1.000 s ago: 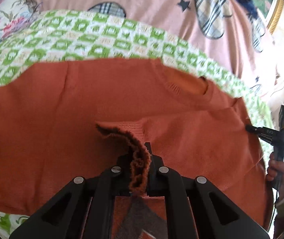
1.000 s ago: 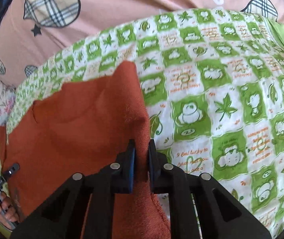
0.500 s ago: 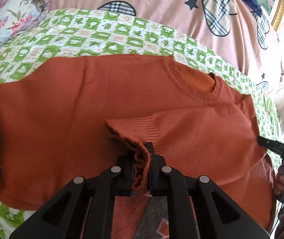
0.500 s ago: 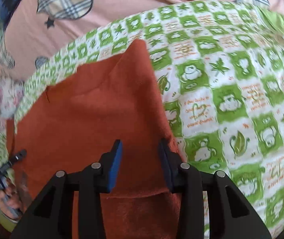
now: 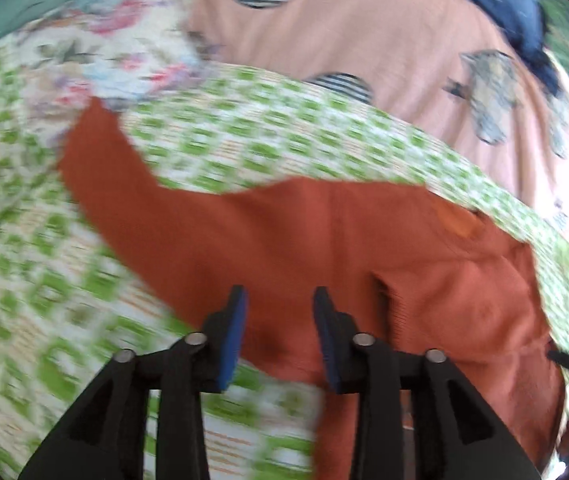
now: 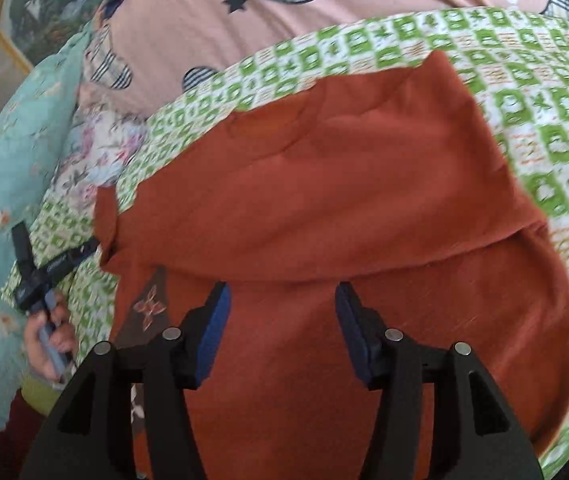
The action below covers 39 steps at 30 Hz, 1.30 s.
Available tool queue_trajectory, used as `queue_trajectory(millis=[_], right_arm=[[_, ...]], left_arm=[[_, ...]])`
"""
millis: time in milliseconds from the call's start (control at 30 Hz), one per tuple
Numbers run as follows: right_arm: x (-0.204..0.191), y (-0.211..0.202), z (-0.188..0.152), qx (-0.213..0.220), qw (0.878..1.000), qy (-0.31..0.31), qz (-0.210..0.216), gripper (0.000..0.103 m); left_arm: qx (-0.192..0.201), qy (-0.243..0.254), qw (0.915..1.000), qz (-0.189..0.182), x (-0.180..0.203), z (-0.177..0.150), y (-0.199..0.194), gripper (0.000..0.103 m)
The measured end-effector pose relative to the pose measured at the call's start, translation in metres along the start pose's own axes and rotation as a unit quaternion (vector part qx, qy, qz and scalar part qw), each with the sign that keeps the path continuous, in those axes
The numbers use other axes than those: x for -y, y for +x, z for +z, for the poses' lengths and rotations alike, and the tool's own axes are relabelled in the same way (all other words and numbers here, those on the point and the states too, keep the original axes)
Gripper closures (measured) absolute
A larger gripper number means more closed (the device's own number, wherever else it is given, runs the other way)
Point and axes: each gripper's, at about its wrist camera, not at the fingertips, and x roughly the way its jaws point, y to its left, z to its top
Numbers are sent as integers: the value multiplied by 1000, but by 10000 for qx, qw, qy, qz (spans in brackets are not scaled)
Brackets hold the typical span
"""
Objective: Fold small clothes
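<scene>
The green checked sheet (image 6: pixel 544 128) lies flat and bare to the right of the rust sweater (image 6: pixel 324 184), open room for a gripper. On the left, 1 sleeve (image 5: pixel 100 168) stretches across the sheet toward the floral pillow (image 5: pixel 124 60). The pink quilt (image 6: pixel 364 4) rises behind and closes off the far side. A teal cushion (image 6: pixel 0 168) blocks the far left.

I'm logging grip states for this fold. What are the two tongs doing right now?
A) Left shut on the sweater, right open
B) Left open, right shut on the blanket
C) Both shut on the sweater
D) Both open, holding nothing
D: the left tongs and the right tongs each show a wide gap between their blue pads, with the sweater lying free on the blanket beneath them.
</scene>
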Motion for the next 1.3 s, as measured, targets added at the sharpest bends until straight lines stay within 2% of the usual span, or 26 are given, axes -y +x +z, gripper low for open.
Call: queue_trajectory(millis=[67, 167, 200, 233, 267, 367, 533, 600, 633, 667, 700, 833, 933, 1100, 1200, 1300], right_arm=[[-10, 5, -7, -87, 9999, -100, 36, 45], [-23, 12, -16, -237, 9995, -176, 136, 44], [-26, 14, -17, -286, 9993, -191, 155, 44], [-29, 16, -19, -320, 9992, -196, 170, 43], [-31, 18, -20, -356, 9990, -202, 189, 43], [-32, 21, -22, -423, 9988, -173, 165, 43], [-30, 22, -22, -470, 9988, -108, 110, 43], [-28, 22, -22, -446, 9989, -73, 89, 43], [-28, 21, -22, -431, 9990, -64, 88, 43], [-27, 21, -21, -411, 9991, -59, 97, 43], [-27, 21, -21, -391, 9992, -53, 108, 43], [-30, 16, -18, -292, 9993, -69, 204, 43], [-31, 11, -19, -188, 9994, -35, 276, 43], [-25, 5, -23, -73, 9996, 92, 267, 43], [-17, 0, -26, -3, 9993, 244, 272, 43], [-8, -8, -30, 86, 9990, 367, 225, 43]], left_arm=[[27, -173, 9995, 265, -23, 16, 7, 47], [-56, -453, 9969, 644, -59, 46, 30, 29], [-99, -525, 9963, 667, -70, 55, 39, 24], [-218, -618, 9949, 773, -81, 69, 52, 13], [-309, -659, 9935, 881, -87, 77, 62, 10], [-486, -710, 9891, 1193, -106, 106, 96, 8], [-873, -684, 9757, 1888, -134, 126, 144, 9], [-719, -551, 9772, 1920, -135, 126, 147, 26], [-632, -515, 9799, 1821, -133, 126, 143, 49], [-568, -529, 9825, 1696, -132, 125, 139, 81], [-515, -584, 9852, 1524, -131, 125, 134, 98], [-164, -854, 9919, 921, -127, 116, 98, 99], [173, -854, 9953, 422, -107, 107, 63, 99], [621, -426, 9956, -559, -30, 82, 1, 98], [659, -145, 9914, -1122, 25, 63, -16, 98], [628, 190, 9869, -1477, 85, 42, -23, 98]])
